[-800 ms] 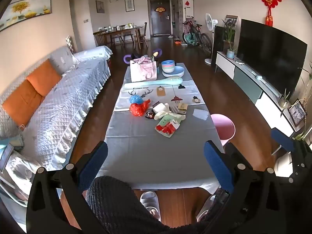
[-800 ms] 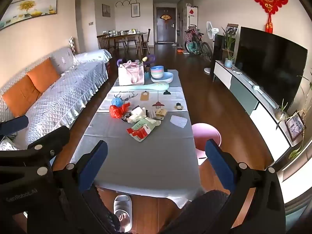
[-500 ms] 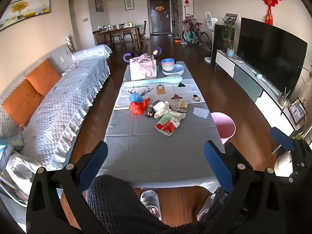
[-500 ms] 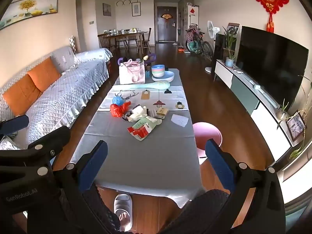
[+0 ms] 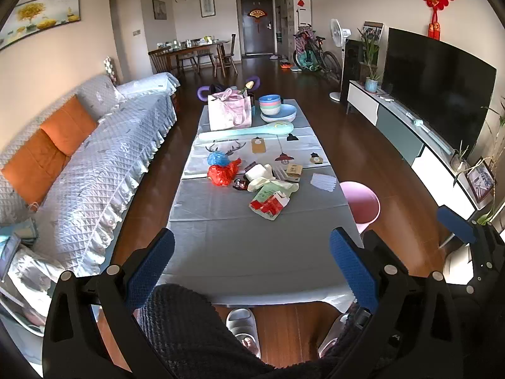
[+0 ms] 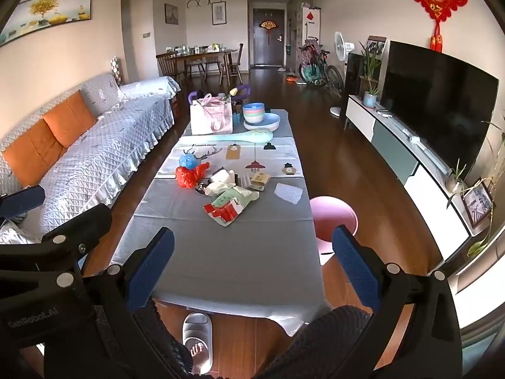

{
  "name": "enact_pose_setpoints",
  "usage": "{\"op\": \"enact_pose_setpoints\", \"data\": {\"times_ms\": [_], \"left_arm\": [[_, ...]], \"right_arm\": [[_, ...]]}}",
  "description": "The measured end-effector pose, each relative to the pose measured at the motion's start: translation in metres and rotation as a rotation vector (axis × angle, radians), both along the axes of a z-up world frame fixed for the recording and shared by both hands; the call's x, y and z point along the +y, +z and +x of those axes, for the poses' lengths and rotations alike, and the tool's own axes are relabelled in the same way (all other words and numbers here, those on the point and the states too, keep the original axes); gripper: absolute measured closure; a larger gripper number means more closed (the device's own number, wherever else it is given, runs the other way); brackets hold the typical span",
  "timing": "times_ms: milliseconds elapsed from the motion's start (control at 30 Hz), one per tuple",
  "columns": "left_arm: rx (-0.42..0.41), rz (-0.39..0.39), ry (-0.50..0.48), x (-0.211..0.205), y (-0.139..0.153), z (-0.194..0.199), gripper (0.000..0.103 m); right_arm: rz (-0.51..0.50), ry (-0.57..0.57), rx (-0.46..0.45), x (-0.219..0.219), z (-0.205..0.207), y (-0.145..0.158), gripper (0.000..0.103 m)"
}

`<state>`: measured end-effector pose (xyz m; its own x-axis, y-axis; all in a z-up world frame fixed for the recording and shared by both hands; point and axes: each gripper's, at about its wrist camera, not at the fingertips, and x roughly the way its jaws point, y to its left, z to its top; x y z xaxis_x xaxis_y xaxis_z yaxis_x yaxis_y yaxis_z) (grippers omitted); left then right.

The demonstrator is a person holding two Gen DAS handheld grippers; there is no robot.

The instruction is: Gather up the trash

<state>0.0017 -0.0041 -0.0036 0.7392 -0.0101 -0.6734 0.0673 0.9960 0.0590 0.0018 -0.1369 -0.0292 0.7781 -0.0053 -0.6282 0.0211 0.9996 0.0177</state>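
Nearer now: crinkled plastic trash

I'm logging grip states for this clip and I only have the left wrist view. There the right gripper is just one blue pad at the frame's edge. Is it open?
Observer: Yes. In the right wrist view the right gripper stands wide open, with nothing between its jaws.
Operator: What lies ahead of it?
Observer: The bare near end of the grey table. The red-and-green wrapper is the closest trash, farther up the table and untouched.
Operator: Does my gripper show from that side?
Observer: Partly. The left gripper juts in at the left edge, seen against the sofa, and it touches nothing.
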Motion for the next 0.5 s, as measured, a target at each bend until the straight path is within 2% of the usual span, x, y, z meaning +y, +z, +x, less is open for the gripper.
{"op": "enact_pose_setpoints", "data": {"times_ms": [500], "left_arm": [[-0.013,0.017,0.0,-0.0009,-0.0011,-0.001,0.007]], "right_arm": [[0.005,0.001,0.001,-0.0035,-0.0009,-0.0003,0.005]]}}
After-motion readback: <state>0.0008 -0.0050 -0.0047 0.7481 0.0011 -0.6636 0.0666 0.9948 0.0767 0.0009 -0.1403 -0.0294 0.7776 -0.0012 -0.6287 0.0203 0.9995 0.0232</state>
